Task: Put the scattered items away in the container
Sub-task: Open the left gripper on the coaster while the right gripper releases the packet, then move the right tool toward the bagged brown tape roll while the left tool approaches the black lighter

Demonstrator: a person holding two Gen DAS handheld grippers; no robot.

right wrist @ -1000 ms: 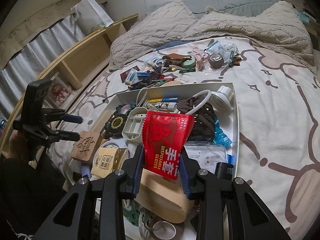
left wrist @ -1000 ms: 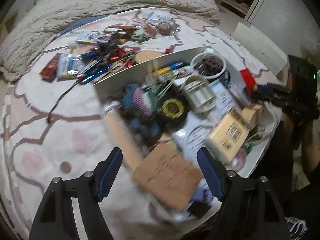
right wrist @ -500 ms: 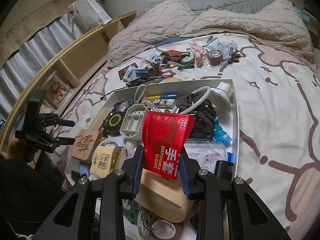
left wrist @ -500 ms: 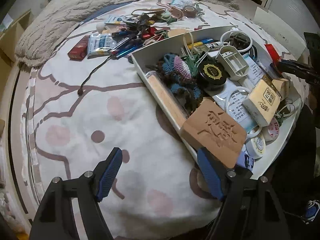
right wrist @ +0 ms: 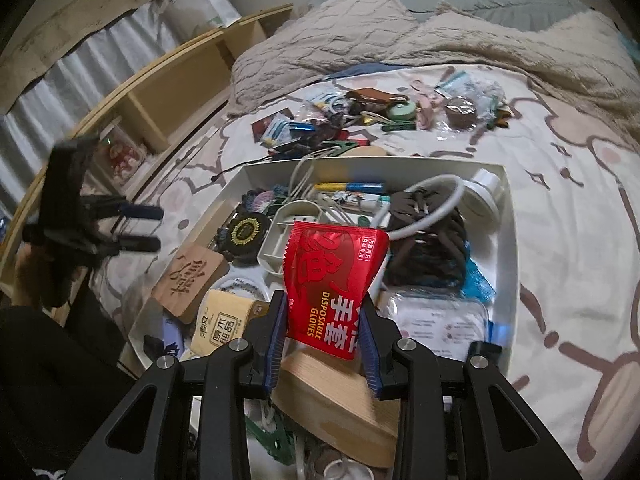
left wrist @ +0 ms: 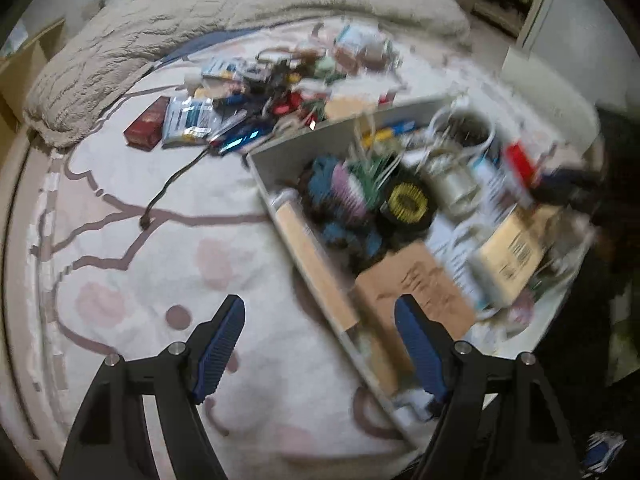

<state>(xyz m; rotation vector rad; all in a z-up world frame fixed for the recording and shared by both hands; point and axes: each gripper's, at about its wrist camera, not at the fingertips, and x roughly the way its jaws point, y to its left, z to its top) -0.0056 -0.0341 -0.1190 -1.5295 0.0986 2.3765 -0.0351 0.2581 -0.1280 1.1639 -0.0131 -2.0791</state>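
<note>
Packet of disposable gloves (right wrist: 334, 280), red with printed lettering, standing upright between the blue pads of the right gripper (right wrist: 324, 344), whose jaws are opening; whether the pads (right wrist: 276, 340) still press on the packet cannot be told. Packet hangs over the near middle of the white tray (right wrist: 508, 240), above a light wooden block (right wrist: 340, 404) and beside a white plastic organiser (right wrist: 280, 240), a dark brown bundle (right wrist: 428, 240) and a round black tin with a gold emblem (right wrist: 244, 232). Carved wooden plaque (right wrist: 190, 276) leans over the tray's left rim. Left gripper (left wrist: 320, 344), fingers spread wide and empty, hovers over the patterned bedsheet (left wrist: 160, 280) at that rim. Unsorted clutter (right wrist: 360, 116) lies on the sheet beyond the tray, before a beige knitted blanket (right wrist: 360, 32)
</note>
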